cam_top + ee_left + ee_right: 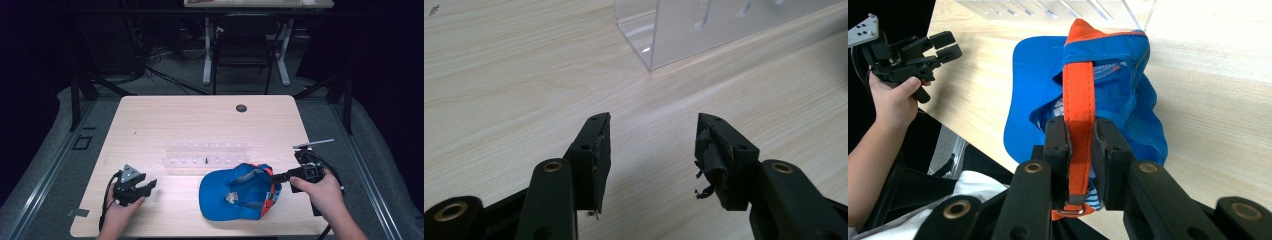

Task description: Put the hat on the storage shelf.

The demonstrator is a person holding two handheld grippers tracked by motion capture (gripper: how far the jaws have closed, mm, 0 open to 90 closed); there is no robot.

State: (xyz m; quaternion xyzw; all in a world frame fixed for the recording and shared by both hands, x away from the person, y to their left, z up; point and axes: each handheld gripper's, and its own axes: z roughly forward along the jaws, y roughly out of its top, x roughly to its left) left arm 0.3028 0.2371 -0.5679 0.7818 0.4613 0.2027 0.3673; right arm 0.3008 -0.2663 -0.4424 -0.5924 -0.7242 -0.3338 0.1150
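While your right claw [1080,150] is pinching only the blue cap's [235,192] orange strap [1078,95] over the table [200,120], the strap is risking slipping; your left claw [651,150] is idling open.

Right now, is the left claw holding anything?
No, the left claw stands open over bare table, with nothing between its jaws.
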